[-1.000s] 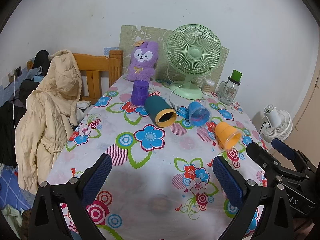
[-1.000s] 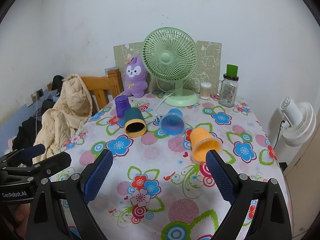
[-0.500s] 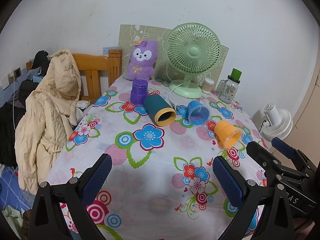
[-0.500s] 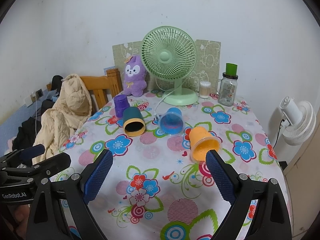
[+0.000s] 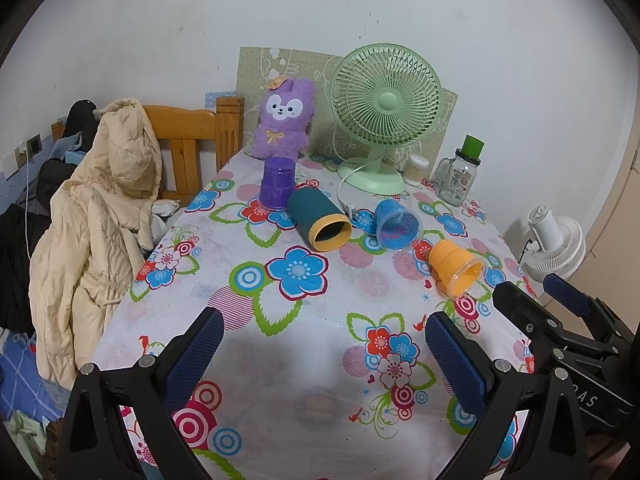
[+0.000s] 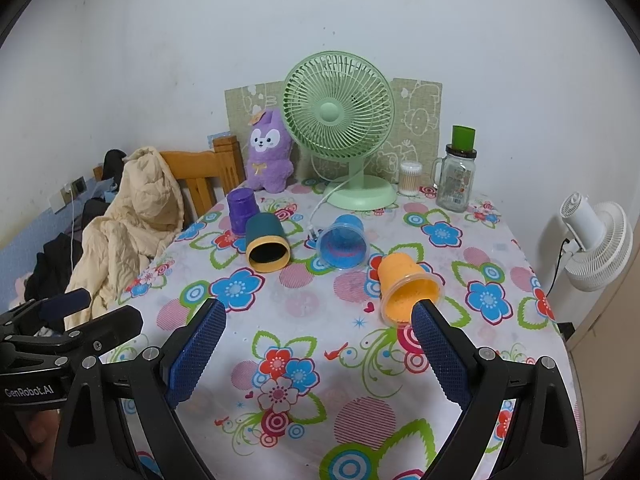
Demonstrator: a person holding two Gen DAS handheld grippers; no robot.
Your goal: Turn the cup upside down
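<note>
Orange cup (image 6: 408, 286) is lying on its side at 1 o'clock of right gripper (image 6: 318, 344), mouth facing it. Both grippers, incl. left gripper (image 5: 320, 356), are gaping wide, empty. Risk: cup rolling off toward tbl (image 6: 500, 240) edge if nudged.

Both views creep slightly nearer the orange cup (image 6: 408, 286); it sits marginally lower in frame than before.

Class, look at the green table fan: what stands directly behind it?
Behind the green table fan a beige cartoon-printed board leans at the white wall. The fan's cage covers the board's middle, so that part cannot be seen.
</note>
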